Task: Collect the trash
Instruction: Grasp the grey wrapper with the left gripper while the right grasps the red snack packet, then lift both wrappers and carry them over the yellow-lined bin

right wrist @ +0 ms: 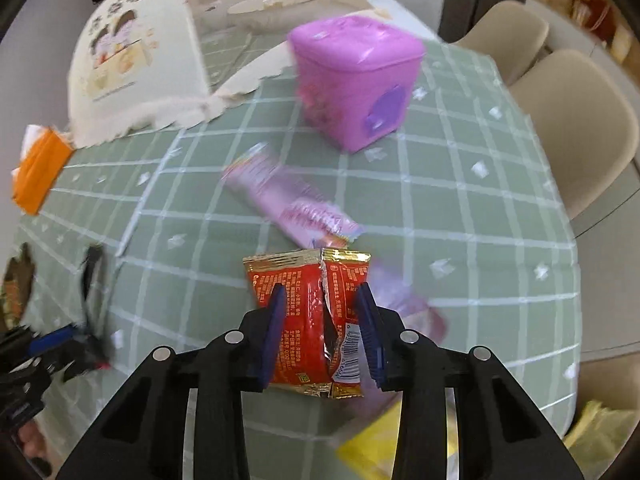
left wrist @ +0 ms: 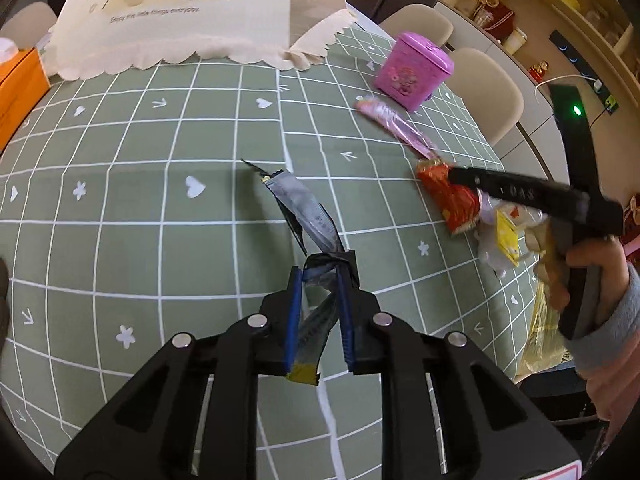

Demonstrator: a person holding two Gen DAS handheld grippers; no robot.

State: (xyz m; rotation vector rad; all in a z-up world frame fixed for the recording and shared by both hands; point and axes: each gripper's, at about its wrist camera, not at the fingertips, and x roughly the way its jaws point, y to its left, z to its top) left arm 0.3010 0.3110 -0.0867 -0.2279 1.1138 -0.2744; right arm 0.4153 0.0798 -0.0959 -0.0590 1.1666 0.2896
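My left gripper [left wrist: 320, 276] is shut on a dark grey-blue wrapper [left wrist: 298, 208], whose long end sticks out ahead over the green checked tablecloth [left wrist: 140, 200]. My right gripper [right wrist: 322, 292] is shut on a red and gold snack packet [right wrist: 308, 320], held above the cloth; it also shows in the left wrist view [left wrist: 448, 196]. A pink wrapper [right wrist: 288, 200] lies on the cloth just beyond the packet, also seen in the left wrist view [left wrist: 396, 124]. A pink lidded bin [right wrist: 356, 80] stands behind it, and in the left wrist view [left wrist: 412, 68] at the far right.
A cream food cover [left wrist: 180, 16] stands at the back of the table. An orange box [left wrist: 20, 84] sits at the far left. Yellow and clear wrappers [left wrist: 504, 236] lie near the table's right edge. Beige chairs [right wrist: 576, 128] stand along the right side.
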